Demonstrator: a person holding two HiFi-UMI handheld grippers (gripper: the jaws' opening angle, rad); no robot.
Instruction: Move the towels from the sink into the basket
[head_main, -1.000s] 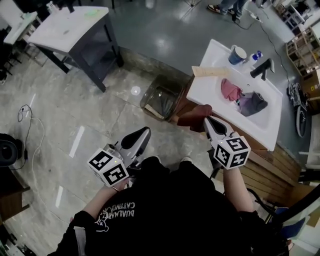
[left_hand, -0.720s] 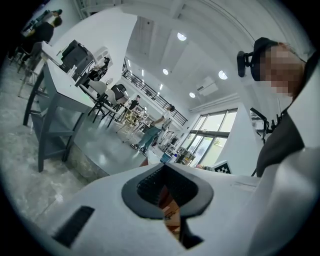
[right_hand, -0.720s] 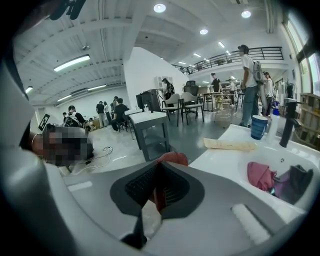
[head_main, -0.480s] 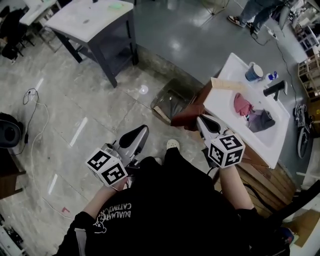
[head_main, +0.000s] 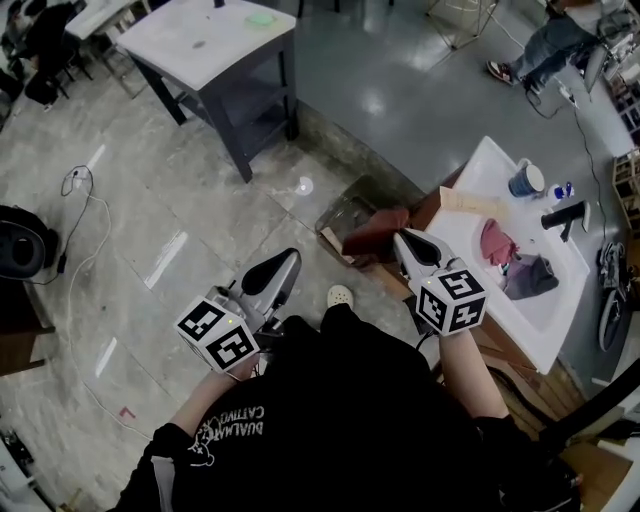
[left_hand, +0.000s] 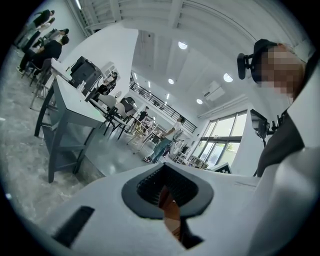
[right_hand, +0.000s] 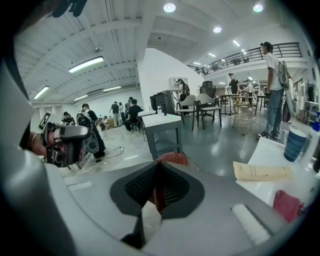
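Observation:
My right gripper is shut on a dark red towel, which hangs in the air between the white sink and the clear basket on the floor. In the right gripper view the red towel bulges just past the closed jaws of that gripper. A pink towel and a grey towel lie in the sink basin. My left gripper is held low at the left, shut with nothing in it.
On the sink rim stand a blue cup and a sheet of paper, with a black faucet behind the basin. A grey table stands further back. A cable trails on the tiled floor.
The right gripper has carried the red towel away from the sink's edge toward the basket. The head view has swung, so the sink sits further right. The left gripper has held still.

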